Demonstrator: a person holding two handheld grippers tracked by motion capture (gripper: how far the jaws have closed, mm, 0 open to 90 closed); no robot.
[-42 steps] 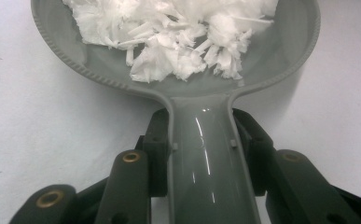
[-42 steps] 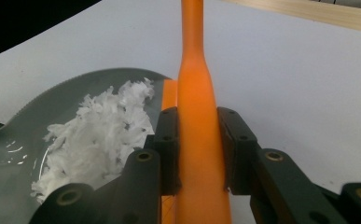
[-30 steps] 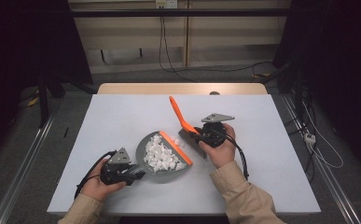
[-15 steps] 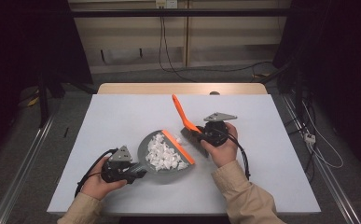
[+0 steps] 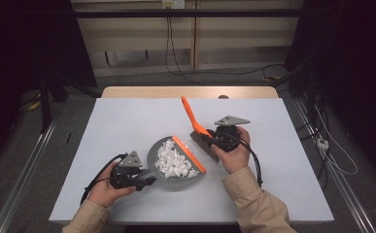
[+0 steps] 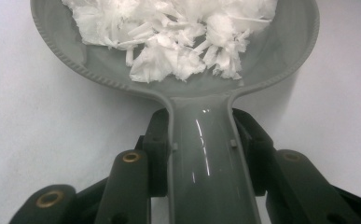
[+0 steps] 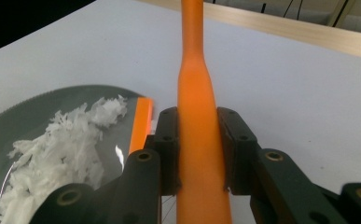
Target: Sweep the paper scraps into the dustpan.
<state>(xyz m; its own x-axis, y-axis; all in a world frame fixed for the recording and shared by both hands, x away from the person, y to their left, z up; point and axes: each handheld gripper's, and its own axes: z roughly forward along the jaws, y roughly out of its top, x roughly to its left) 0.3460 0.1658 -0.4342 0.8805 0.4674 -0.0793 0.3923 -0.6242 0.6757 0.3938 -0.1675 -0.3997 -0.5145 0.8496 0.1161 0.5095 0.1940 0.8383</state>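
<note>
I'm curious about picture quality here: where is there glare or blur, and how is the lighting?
Left gripper view: bright streaks of glare run along the dustpan handle, and the paper scraps look overexposed. Right gripper view: the orange brush handle blurs toward its far end. High view: the table is evenly lit and its surroundings are dark.

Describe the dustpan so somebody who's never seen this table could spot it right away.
Start at the pale table and look at its near middle, between the two hands. The dustpan lies there, its handle clamped in the left claw. It is the grey round pan with an orange front lip, heaped with white paper shreds; the brush beside it is orange.
</note>
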